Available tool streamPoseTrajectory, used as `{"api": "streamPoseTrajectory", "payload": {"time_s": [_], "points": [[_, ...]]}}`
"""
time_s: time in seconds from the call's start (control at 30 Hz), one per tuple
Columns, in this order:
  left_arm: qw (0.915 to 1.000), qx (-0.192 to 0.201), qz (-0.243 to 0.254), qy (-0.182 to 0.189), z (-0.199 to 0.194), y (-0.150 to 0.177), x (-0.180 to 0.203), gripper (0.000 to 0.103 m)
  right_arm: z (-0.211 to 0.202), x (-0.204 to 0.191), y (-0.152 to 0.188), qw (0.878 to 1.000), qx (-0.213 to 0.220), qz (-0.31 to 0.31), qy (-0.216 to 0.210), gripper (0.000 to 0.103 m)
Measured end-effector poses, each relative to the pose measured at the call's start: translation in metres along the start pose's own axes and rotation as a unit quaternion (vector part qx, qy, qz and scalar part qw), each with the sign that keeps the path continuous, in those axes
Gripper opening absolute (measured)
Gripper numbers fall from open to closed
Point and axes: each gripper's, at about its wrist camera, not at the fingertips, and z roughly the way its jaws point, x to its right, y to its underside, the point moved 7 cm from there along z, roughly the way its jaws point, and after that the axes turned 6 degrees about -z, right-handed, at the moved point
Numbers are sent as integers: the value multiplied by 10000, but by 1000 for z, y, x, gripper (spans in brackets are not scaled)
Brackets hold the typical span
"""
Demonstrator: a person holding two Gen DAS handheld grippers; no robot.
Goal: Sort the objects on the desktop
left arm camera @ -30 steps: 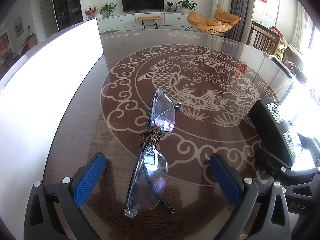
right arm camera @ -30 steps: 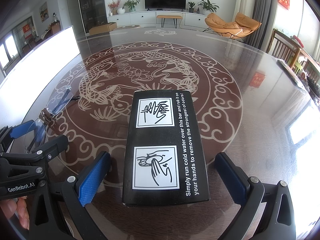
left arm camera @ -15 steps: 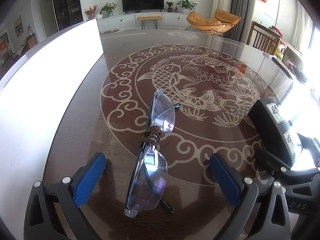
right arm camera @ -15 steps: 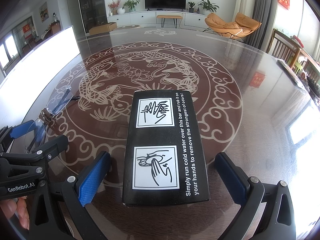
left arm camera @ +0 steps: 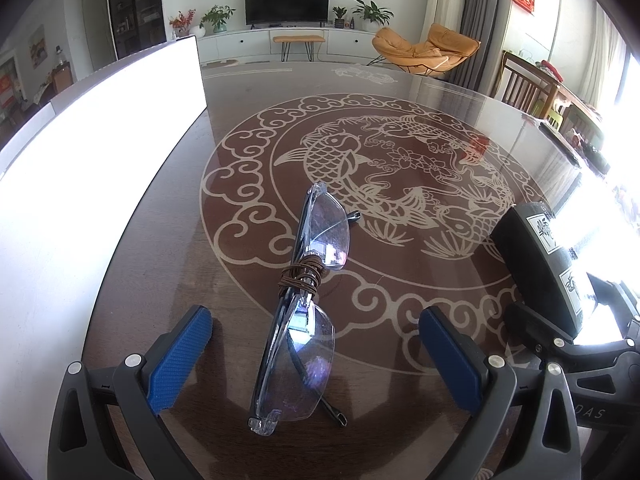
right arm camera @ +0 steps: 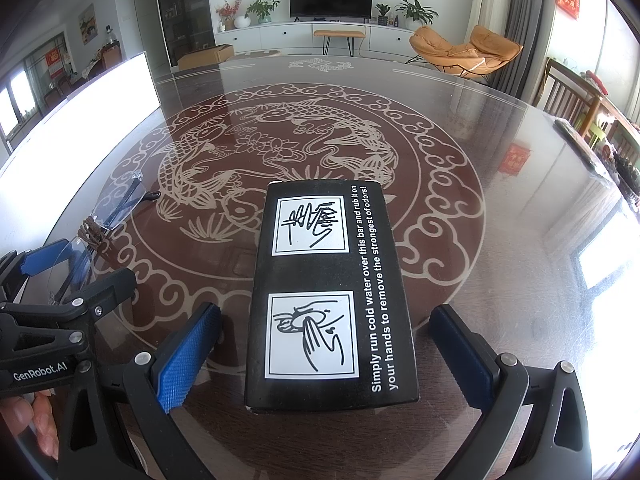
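Left wrist view: folded clear-lens glasses [left arm camera: 298,312], bridge wound with brown cord [left arm camera: 300,276], lie at lower centre between the spread blue-padded jaws of the left gripper [left arm camera: 312,356], untouched. Right wrist view: a matte black box [right arm camera: 330,292] (printed hand diagrams, white text) lies between the wide-open jaws of the right gripper [right arm camera: 326,354]. The glossy carp-patterned table [right arm camera: 500,160] bears both; the box is cut off at the left view's right edge.

black box [left arm camera: 536,264] cut by glare, white panel [left arm camera: 80,152] overexposed
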Motion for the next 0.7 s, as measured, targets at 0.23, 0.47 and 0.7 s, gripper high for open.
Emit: {"api": "streamPoseTrajectory", "payload": {"time_s": [0.23,0.47,0.7], "points": [[9986,128,-405,305,-7,0,-10,103,0,0,0,10000,0,0,0,103],[9969,362,-615,343,-17,0,-18,103,0,0,0,10000,0,0,0,103],[9964,381,-708,263,-18,-1,-21,103,0,0,0,10000,0,0,1,103]]}}
